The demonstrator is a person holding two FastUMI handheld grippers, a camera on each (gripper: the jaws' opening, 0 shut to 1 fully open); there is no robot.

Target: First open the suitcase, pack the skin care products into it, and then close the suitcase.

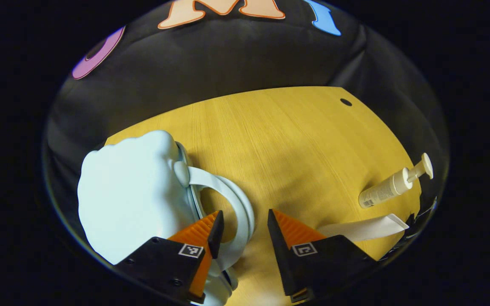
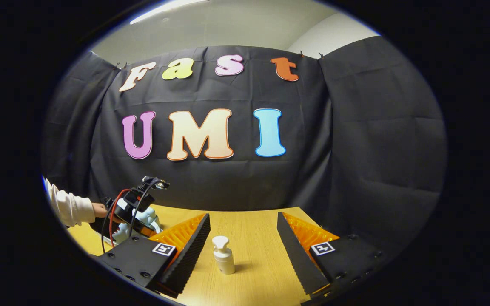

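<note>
A pale blue suitcase [image 1: 134, 195] lies on the yellow wooden table [image 1: 296, 140] at the left, its two halves together. Its curved handle [image 1: 238, 204] runs between the fingers of my left gripper [image 1: 243, 221], which is open and straddles it without pressing on it. A cream pump bottle [image 1: 394, 182] and a flat white tube [image 1: 364, 228] rest at the table's right. In the right gripper view the pump bottle [image 2: 223, 255] stands upright ahead of my right gripper [image 2: 243, 216], which is open and holds nothing. The suitcase [image 2: 145, 221] sits far left there, under the other gripper.
A person's hand and white sleeve [image 2: 70, 206] hold the left gripper's body, with its red and black cables [image 2: 119, 208], at the table's left. A small dark hole [image 1: 346, 102] marks the table's far right corner. Black cloth walls the booth behind.
</note>
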